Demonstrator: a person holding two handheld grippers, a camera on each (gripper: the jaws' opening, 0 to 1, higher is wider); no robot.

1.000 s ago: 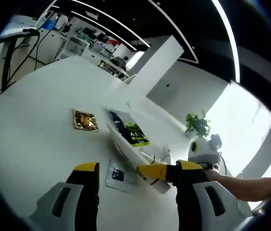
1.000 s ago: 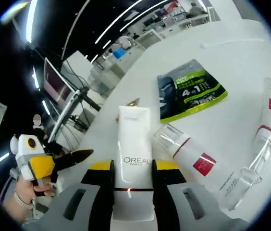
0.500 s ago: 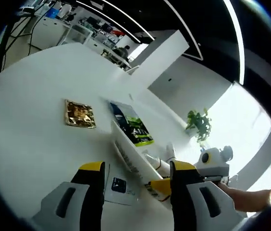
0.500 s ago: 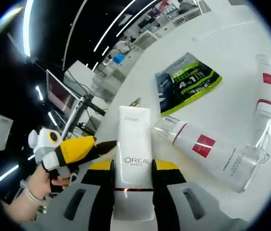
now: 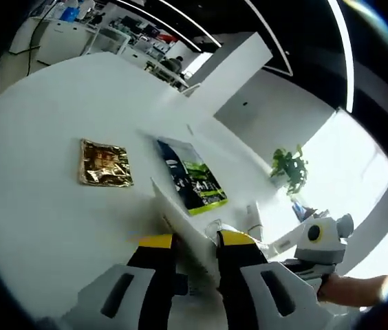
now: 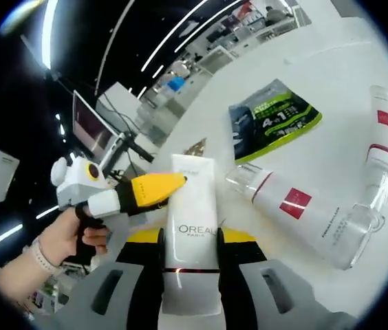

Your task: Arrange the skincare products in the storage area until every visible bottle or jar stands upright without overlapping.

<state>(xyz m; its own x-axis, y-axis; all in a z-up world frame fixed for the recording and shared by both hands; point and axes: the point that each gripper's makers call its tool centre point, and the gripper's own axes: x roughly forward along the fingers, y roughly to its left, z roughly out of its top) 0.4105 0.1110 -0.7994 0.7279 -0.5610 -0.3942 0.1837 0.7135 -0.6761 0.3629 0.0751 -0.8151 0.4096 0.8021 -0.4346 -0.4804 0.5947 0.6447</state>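
White tabletop carries a gold sachet and a green-and-black pouch. Two clear-capped white bottles with red labels lie on their sides: the nearer bottle beside the pouch, the farther bottle near the view's edge; contents not discernible. Right gripper jaws are clamped on a white L'Oréal tube, its lower end cut off. Left gripper jaws are nearly closed about the tube's edge; firm contact cannot be confirmed.
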